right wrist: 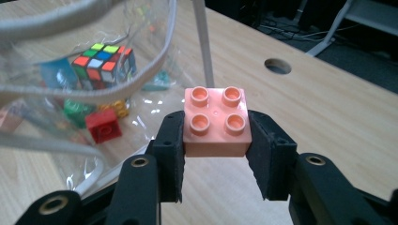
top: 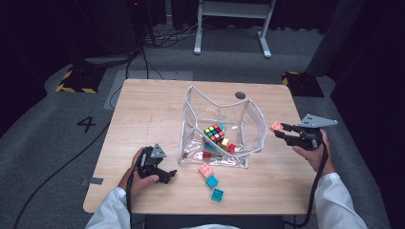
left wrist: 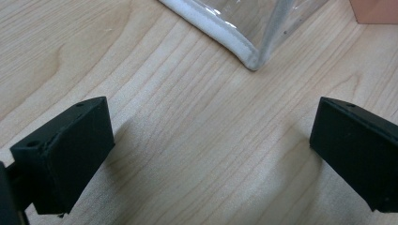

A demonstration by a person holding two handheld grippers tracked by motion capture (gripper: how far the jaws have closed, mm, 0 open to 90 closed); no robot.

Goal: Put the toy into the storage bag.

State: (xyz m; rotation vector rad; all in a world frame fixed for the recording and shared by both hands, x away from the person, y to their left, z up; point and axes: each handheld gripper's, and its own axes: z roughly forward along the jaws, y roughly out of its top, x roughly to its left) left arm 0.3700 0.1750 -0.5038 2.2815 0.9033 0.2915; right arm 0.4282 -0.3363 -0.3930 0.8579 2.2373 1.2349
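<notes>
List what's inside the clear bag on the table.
Inside the clear bag: a puzzle cube, a red brick, a yellow brick, a green one. Reflections and the bag's folds cover anything more.

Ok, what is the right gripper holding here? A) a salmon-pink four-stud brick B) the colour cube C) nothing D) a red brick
A: in the right gripper view the right gripper is clamped on the sides of a salmon-pink four-stud brick, beside the clear bag.
</notes>
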